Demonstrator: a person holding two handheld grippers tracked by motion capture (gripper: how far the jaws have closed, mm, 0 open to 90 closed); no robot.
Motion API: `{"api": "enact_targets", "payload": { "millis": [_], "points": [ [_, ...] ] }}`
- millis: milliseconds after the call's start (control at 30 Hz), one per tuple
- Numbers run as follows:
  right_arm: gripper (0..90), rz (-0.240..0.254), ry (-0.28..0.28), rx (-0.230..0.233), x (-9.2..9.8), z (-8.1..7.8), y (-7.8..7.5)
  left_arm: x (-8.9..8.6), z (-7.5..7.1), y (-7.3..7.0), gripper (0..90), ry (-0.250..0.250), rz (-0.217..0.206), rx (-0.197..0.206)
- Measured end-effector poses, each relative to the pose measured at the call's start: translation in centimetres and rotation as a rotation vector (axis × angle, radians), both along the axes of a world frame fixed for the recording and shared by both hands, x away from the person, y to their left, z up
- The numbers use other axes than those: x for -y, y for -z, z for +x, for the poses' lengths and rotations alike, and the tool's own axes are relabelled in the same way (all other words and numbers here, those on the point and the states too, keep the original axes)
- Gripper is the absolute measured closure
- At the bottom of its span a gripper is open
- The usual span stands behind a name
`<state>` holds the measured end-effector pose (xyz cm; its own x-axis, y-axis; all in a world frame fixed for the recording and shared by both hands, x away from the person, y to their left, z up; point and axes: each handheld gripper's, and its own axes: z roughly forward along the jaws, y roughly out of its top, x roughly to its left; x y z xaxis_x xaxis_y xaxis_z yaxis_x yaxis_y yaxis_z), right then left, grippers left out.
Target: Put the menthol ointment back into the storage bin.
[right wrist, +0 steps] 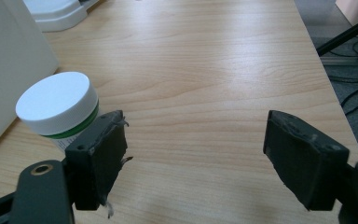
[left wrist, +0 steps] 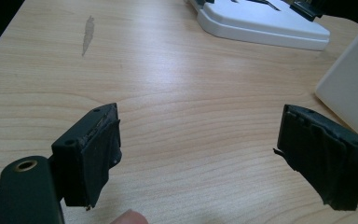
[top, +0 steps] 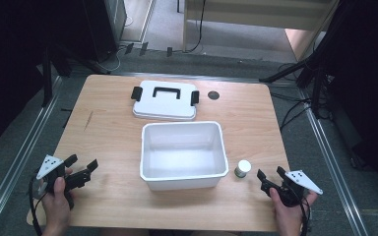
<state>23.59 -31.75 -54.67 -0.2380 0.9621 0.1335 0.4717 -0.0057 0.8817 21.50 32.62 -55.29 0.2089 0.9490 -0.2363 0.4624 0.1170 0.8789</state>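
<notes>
Wooden table (top: 103,128), bearing: one white bin (top: 183,153), sitting open and empty at centre; one white lid (top: 164,101) with black handle and latches, lying flat just behind the bin; one small jar (top: 242,168) with white cap and green band, standing upright just right of the bin. Left gripper (top: 81,167) is hovering at the near left corner, jaws wide, holding nothing. Right gripper (top: 270,176) is sitting just beside the jar, jaws wide and empty. Likely step: gripping the jar. Recommended: swinging the right gripper leftward so both jaws are straddling the jar body below the cap, keeping clear of the bin wall.
</notes>
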Motion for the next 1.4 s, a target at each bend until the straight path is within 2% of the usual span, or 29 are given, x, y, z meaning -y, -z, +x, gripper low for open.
{"api": "enact_targets", "payload": {
  "millis": [100,133,233,333,367,433,467,567,600,733,767,867,933,967,1033,1067,1100,1233,1267,1300,1400],
  "points": [
    [22.3,-0.010,-0.003,-0.009,-0.2,0.0,0.0,0.0,0.0,0.0,14.3,0.000,0.006,-0.003],
    [22.4,-0.010,-0.016,-0.037,-0.4,0.1,-0.1,0.1,0.0,0.0,14.3,0.003,0.010,-0.004],
    [22.5,-0.029,-0.035,-0.052,-0.6,0.3,-0.3,0.1,0.1,0.0,14.3,0.004,0.012,-0.007],
    [22.7,-0.070,-0.073,-0.103,-1.1,0.8,-1.0,0.0,0.1,0.0,14.3,0.003,0.010,-0.008],
    [23.0,-0.099,-0.083,-0.135,-1.4,1.1,-1.6,0.0,0.1,0.0,14.3,0.003,0.009,-0.008],
    [23.0,-0.107,-0.088,-0.142,-1.5,1.1,-1.8,0.0,0.1,0.0,14.3,0.003,0.009,-0.009],
    [23.5,-0.131,-0.108,-0.178,-1.9,1.4,-2.7,0.0,0.1,0.0,14.3,0.004,0.010,-0.011],
    [23.6,-0.162,-0.127,-0.204,-2.2,1.7,-3.3,0.0,0.1,0.0,14.3,0.003,0.010,-0.013],
    [23.9,-0.182,-0.147,-0.235,-2.4,2.0,-3.9,0.0,0.1,0.0,14.3,0.002,0.010,-0.014],
    [23.9,-0.254,-0.193,-0.309,-3.2,2.6,-5.2,0.0,0.1,0.0,14.3,0.003,0.006,-0.013],
    [23.8,-0.303,-0.221,-0.361,-3.6,3.0,-5.9,0.0,0.1,0.0,14.3,0.003,0.006,-0.014],
    [23.7,-0.343,-0.253,-0.425,-3.9,3.4,-6.8,0.0,0.1,0.0,14.3,0.005,0.005,-0.015],
    [23.7,-0.360,-0.268,-0.443,-3.9,3.6,-7.0,0.0,0.1,0.0,14.3,0.005,0.004,-0.015],
    [23.7,-0.379,-0.286,-0.488,-4.2,3.9,-7.5,0.0,0.1,0.0,14.3,0.005,0.004,-0.015],
    [23.8,-0.399,-0.307,-0.520,-4.5,4.1,-7.8,0.0,0.1,0.0,14.4,0.004,0.003,-0.014],
    [23.8,-0.399,-0.307,-0.520,-4.5,4.1,-7.8,0.0,0.1,0.0,14.4,0.004,0.003,-0.015],
    [23.7,-0.418,-0.332,-0.559,-4.8,4.3,-8.2,0.0,0.1,0.0,14.3,0.005,0.001,-0.013],
    [23.8,-0.440,-0.364,-0.617,-5.6,4.9,-8.9,0.0,0.1,0.0,14.3,0.005,0.002,-0.014],
    [23.8,-0.440,-0.364,-0.617,-5.6,4.9,-8.9,0.0,0.1,0.0,14.3,0.005,0.002,-0.014],
    [23.8,-0.461,-0.386,-0.662,-6.1,5.3,-9.1,0.0,0.1,0.0,14.4,0.005,0.002,-0.014],
    [23.8,-0.480,-0.398,-0.682,-6.7,5.6,-9.2,0.0,0.2,0.0,14.4,0.006,0.001,-0.016]
  ]
}}
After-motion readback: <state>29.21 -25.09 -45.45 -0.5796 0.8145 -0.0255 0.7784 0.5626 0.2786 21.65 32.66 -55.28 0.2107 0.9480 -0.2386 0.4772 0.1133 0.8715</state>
